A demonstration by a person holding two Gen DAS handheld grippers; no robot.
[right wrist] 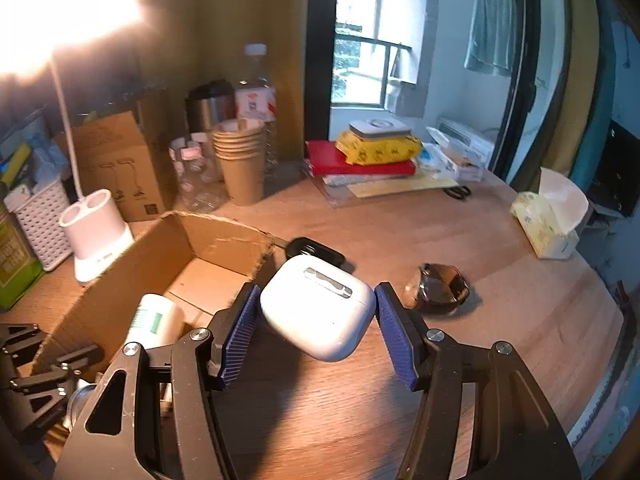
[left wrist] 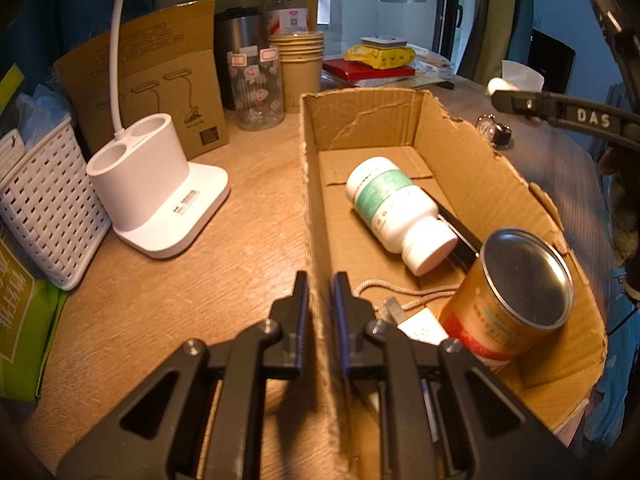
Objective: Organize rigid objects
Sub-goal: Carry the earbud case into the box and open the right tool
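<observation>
Clamped on the near left wall of the open brown cardboard box (left wrist: 472, 184), the left gripper (left wrist: 320, 312) has its blue pads nearly together, one outside the wall and one inside. Within the box lie a white plastic pill bottle with a green label (left wrist: 394, 208) on its side, a thin black object partly under it, a tilted orange tin can with a silver metal end (left wrist: 508, 300) at the near right, and a grey braided cord (left wrist: 404, 290) running to a small white item near the gripper.

In the right wrist view, the right gripper (right wrist: 318, 314) stands about half open and grips a white rounded plastic earbud case (right wrist: 318, 312) between its ribbed blue pads (both pads appear to touch its sides). The case is held above the wooden tabletop (right wrist: 500, 280), just right of the box's right wall. Behind it sits a small black object (right wrist: 316, 250), and to the right a dark brown translucent glass object (right wrist: 440, 290) rests on the tabletop.

Left of the box stand a white desk lamp base with two round cups (left wrist: 148, 184) and a white woven plastic basket (left wrist: 48, 200). Farther back are a stack of brown paper cups (left wrist: 300, 68), a clear plastic water bottle (left wrist: 286, 4) and a tissue pack (right wrist: 548, 220) at the far right.
</observation>
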